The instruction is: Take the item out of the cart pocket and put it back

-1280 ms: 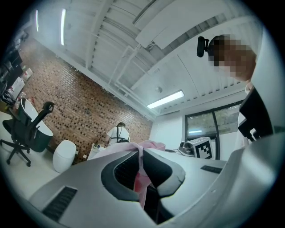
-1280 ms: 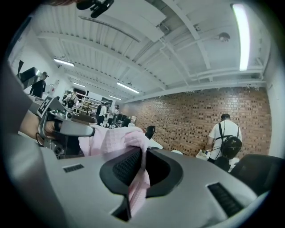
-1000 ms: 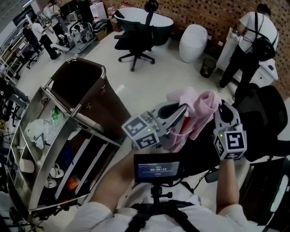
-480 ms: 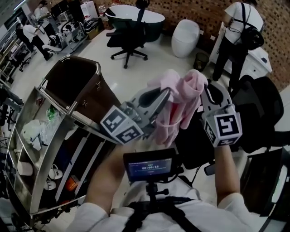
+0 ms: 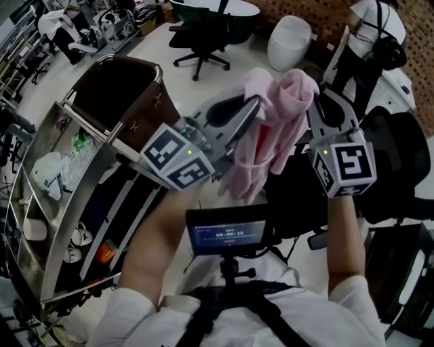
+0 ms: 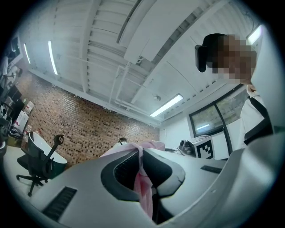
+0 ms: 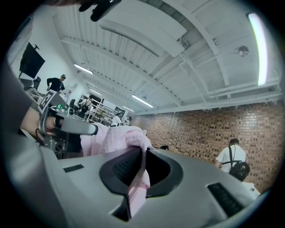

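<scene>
While the left gripper (image 5: pixel 256 103) and right gripper (image 5: pixel 314 103) each clamp shut on it, the pink cloth (image 5: pixel 271 135) hangs over the pale floor (image 5: pixel 203 95), beside the cart (image 5: pixel 102 139). A chair (image 5: pixel 203 41) and a brick wall (image 5: pixel 325 20) stand beyond.

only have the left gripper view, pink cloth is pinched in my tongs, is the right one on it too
observer: yes, the right tongs are shut on the same pink cloth, on its other side.
operator: whats nearby
observer: the cart, low at the left of the head view; the cloth hangs in the air, apart from it.
operator: anywhere to put it back
observer: the brown pocket at the cart's upper end is open on top; its inside is too dark to read.
</scene>
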`<state>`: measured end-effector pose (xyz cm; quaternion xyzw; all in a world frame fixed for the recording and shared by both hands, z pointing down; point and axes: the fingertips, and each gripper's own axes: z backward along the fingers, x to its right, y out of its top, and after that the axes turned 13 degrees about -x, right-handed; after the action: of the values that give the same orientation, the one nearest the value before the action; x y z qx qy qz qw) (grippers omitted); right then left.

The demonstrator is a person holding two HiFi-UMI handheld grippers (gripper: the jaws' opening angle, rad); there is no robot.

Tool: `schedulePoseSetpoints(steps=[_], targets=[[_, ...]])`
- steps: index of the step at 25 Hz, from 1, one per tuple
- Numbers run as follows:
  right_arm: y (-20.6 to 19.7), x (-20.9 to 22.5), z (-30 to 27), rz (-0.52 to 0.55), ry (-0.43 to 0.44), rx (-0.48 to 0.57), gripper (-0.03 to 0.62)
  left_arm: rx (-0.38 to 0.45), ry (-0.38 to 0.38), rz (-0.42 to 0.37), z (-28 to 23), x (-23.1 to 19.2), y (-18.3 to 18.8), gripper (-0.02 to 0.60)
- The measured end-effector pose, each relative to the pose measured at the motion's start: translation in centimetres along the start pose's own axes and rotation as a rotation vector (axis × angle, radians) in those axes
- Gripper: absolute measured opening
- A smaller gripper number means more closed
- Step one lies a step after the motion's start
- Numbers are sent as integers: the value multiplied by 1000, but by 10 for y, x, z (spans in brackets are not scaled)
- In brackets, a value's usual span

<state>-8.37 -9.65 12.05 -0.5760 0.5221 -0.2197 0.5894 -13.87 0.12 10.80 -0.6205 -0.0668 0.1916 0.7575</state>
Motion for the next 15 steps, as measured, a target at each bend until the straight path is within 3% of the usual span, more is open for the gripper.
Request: schedulePoseSetpoints(steps=[15], targets=[[61,-45,-23,48,52,82,21,-6,92,-80,47,-15,45,11]])
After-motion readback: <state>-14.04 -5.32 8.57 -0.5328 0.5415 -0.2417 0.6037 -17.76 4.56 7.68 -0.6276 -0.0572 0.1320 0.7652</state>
